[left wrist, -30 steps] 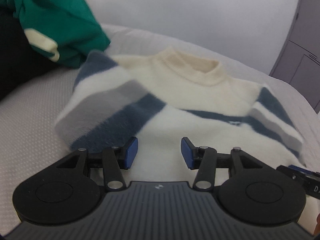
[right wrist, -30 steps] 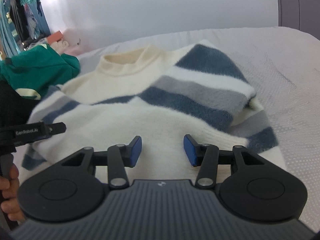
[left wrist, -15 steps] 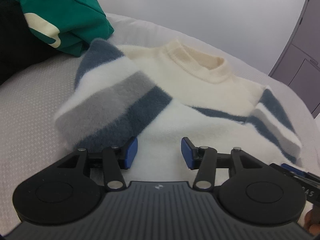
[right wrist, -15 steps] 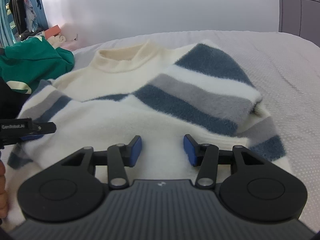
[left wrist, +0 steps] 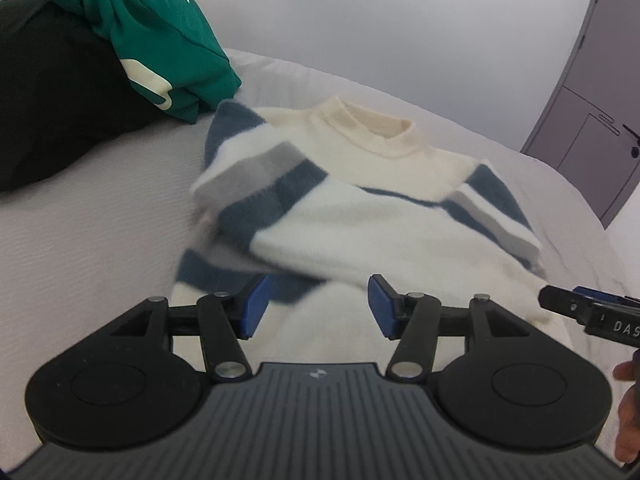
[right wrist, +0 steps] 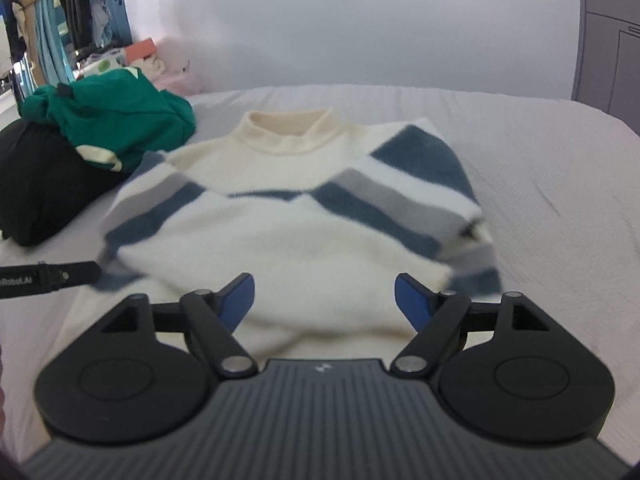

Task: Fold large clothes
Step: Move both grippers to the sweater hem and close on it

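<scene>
A cream sweater (left wrist: 360, 216) (right wrist: 304, 232) with blue and grey striped sleeves lies on the bed, both sleeves folded in over its body and the hem doubled up toward the chest. My left gripper (left wrist: 316, 304) hovers above the near fold, its jaws opening with nothing between the blue pads. My right gripper (right wrist: 324, 296) hangs over the same near edge, jaws opening wide and holding nothing. The right gripper's tip (left wrist: 588, 312) shows at the right edge of the left wrist view; the left gripper's tip (right wrist: 52, 276) shows at the left of the right wrist view.
A green garment (left wrist: 160, 40) (right wrist: 112, 124) rests on a black bundle (left wrist: 52, 96) (right wrist: 40, 184) at the far left of the pale bed cover (left wrist: 80, 240). A grey door (left wrist: 592, 120) stands at the right. Hanging clothes (right wrist: 60, 20) crowd the back left.
Both grippers have pulled back and risen from the sweater, so more of it shows. The right jaws have spread much wider, the left slightly. The sweater's lower part now lies doubled over.
</scene>
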Demonstrator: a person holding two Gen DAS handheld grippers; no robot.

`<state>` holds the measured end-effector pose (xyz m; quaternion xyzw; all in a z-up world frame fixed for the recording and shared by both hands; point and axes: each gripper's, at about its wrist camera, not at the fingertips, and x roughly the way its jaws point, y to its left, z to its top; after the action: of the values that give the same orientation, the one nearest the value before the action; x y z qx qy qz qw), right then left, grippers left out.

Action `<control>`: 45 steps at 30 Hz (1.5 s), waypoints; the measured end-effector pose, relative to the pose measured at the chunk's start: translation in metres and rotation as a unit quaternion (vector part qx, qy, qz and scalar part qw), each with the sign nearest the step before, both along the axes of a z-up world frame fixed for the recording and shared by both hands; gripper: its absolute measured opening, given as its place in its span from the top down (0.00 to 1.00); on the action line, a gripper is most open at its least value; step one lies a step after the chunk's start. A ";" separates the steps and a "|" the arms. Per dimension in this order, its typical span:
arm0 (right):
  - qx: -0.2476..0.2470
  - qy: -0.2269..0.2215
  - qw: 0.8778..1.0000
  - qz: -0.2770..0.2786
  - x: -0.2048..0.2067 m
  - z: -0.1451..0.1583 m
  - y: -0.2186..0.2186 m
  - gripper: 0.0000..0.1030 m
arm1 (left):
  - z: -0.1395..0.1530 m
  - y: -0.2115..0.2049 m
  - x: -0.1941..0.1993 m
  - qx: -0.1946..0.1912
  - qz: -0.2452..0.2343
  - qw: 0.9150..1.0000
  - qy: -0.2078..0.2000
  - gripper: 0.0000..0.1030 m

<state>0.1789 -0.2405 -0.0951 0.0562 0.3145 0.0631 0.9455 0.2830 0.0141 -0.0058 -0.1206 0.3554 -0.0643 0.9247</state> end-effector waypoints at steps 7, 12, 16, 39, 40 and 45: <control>0.010 0.054 0.998 0.034 -0.051 0.023 -0.026 0.16 | 0.005 -0.003 -0.053 0.014 -0.011 0.999 0.028 0.40; 0.007 0.099 0.994 0.037 -0.075 0.027 -0.038 0.16 | 0.005 0.001 -0.082 0.004 -0.016 0.998 0.054 0.40; 0.012 0.143 0.989 0.046 -0.082 0.020 -0.038 0.15 | -0.003 0.021 -0.100 -0.011 -0.016 0.995 0.097 0.38; 0.092 0.355 0.930 -0.035 -0.046 -0.063 -0.057 0.01 | -0.063 0.078 -0.099 -0.145 0.017 0.957 0.250 0.37; 0.092 0.354 0.930 -0.029 -0.047 -0.063 -0.054 0.01 | -0.063 0.078 -0.100 -0.162 0.007 0.956 0.246 0.37; 0.127 0.326 0.937 0.006 -0.057 -0.057 -0.050 0.01 | -0.057 0.075 -0.104 -0.218 -0.031 0.953 0.210 0.37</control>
<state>0.1223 -0.2906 -0.1517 0.1912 0.5953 0.0866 0.7756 0.1787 0.0896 -0.0625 -0.3184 0.5229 -0.1424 0.7778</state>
